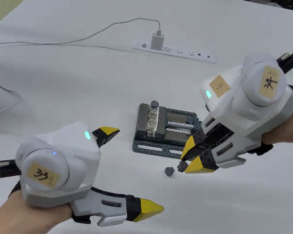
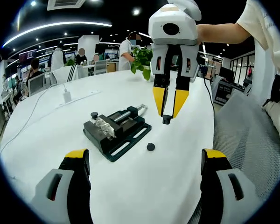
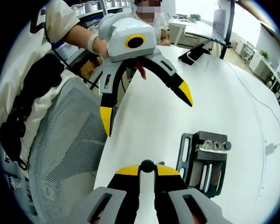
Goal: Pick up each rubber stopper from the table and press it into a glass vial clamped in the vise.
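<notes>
My right hand-held gripper (image 1: 191, 158) has its jaws pinched almost together on a rubber stopper (image 1: 182, 166), a little dark plug sitting right at the yellow tips. From the left gripper view it's clearly up off the table (image 1: 88, 83), near the front right corner of the vise (image 1: 158, 145). In the right gripper view the stopper pokes up between my two tips, with the vise just beyond on the right.

My left hand-held gripper (image 1: 132, 169) is spread wide with nothing in it. It's off to the left of the vise and apart from it.

A second stopper (image 1: 169, 171) lies loose on the table just beside the one I'm holding, in front of the vise. The vise is clamping a short row of glass vials (image 1: 152, 119) upright. I can't count them for sure, but the far one has a dark plug on top (image 1: 155, 104).

Further back there's a white power strip (image 1: 176, 50) with a charger plugged in and its cable running off to the left.
</notes>
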Tool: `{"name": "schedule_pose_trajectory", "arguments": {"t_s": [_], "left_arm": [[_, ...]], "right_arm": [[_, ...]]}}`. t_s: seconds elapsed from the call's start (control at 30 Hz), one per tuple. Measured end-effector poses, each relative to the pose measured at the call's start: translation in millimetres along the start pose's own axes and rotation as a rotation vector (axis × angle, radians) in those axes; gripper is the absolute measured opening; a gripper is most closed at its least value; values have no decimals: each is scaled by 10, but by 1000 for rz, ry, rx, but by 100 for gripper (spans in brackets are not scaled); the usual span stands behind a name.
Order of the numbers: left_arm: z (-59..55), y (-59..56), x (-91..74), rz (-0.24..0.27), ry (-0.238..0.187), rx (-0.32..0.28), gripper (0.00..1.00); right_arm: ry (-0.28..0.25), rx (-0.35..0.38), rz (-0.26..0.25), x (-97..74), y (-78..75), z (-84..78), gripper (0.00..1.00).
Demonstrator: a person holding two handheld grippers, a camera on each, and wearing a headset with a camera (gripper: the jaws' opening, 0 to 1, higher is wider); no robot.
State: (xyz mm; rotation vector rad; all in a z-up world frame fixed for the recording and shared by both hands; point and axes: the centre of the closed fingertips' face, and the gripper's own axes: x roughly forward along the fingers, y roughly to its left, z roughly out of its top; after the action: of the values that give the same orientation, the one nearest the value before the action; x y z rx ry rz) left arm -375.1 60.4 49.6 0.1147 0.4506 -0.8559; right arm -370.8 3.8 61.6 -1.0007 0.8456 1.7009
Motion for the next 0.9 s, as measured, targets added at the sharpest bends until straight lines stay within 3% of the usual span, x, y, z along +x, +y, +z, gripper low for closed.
{"name": "schedule_pose_trajectory", "arguments": {"t_s": [0.3,0.67,0.9], "left_arm": [[-7,81,-40,28,-7,-12,99],[-38,163,-68,49,-7,-24,99],[-80,220,-93,60,-5,-36,99]], "right_arm": [[79,-115,-31,-66,-383,6,6],[162,-284,-36,-132,-717,74,5],[204,-462,-42,-107,-978,130,5]]}}
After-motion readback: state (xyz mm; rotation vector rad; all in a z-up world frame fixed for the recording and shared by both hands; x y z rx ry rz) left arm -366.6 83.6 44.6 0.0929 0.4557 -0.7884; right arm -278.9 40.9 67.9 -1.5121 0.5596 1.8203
